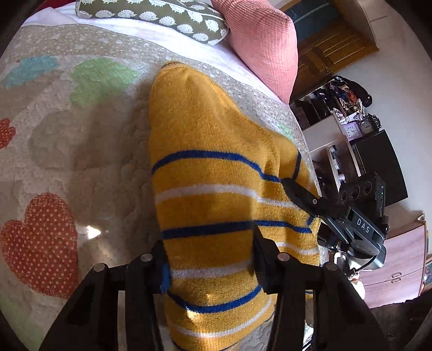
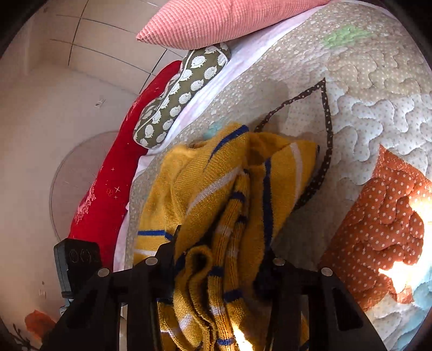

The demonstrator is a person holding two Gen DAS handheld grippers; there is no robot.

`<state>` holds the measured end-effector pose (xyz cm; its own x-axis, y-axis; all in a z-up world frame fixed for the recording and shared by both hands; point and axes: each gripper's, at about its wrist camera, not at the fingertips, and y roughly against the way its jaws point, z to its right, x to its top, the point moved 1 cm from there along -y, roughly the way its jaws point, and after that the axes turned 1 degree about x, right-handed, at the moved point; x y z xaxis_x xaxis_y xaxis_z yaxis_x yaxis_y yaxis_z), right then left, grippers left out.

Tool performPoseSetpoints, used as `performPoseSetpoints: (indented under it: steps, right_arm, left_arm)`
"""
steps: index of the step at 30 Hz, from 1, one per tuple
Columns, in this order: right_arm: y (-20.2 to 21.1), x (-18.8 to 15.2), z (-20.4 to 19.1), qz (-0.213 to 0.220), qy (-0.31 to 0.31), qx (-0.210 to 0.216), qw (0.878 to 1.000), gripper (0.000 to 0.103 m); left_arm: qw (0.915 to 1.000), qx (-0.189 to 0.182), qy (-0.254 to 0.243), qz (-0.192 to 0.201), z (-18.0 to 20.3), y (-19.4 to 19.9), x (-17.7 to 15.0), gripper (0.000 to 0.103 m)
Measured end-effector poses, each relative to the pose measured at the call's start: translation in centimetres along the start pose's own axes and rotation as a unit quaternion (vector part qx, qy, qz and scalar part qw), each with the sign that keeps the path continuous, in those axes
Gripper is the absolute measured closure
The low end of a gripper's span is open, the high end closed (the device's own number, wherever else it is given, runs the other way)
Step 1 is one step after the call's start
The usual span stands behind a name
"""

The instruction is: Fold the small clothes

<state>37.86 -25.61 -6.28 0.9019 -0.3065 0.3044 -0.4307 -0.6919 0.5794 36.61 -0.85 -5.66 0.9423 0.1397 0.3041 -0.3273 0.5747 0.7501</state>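
A small mustard-yellow knitted sweater (image 1: 210, 140) with blue and white stripes lies lengthwise on the quilted bedspread (image 1: 81, 151). In the left wrist view, my left gripper (image 1: 210, 270) is shut on its near striped end, fabric filling the gap between the black fingers. My right gripper (image 1: 287, 185) comes in from the right and pinches the sweater's right edge. In the right wrist view, the sweater (image 2: 205, 183) is bunched and folded into ridges. There my right gripper (image 2: 218, 270) is shut on that bunch. The fingertips are buried in the knit.
A pink pillow (image 1: 259, 40) and a hedgehog-print cushion (image 1: 162, 13) lie at the head of the bed, with a red cushion (image 2: 108, 189) beside them. The bed's right edge drops toward cluttered shelves (image 1: 348, 102) and a wooden dresser (image 1: 399, 259). A fan (image 2: 75, 175) stands by the wall.
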Motion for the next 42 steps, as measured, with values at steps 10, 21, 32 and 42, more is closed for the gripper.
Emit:
performPoseSetpoints:
  steps: [10,21,32,42]
  right_arm:
    - [-1.2,-4.8,-5.6,-0.018,0.038,0.034,0.999,0.059]
    - [2.9,-7.9,-9.1,0.052,0.147,-0.114,0.981,0.046]
    - [0.5,-13.5,-11.2,-0.012,0.176,-0.111,0.978,0.087]
    - [0.4,-12.8,-9.3,0.000,0.171,-0.199,0.965,0.091]
  left_arm:
    - [0.9946,0.098,0.000,0.034,-2.4,5.8,-4.1,0.053]
    - [0.9854,0.116,0.012,0.124,-4.4,12.8,-10.4,0.046]
    - [0.9606,0.189,-0.013,0.203,-2.5,19.3,-19.6,0.042]
    - [0.9447,0.235,-0.023,0.227,-2.8,21.7,-23.1,0.035]
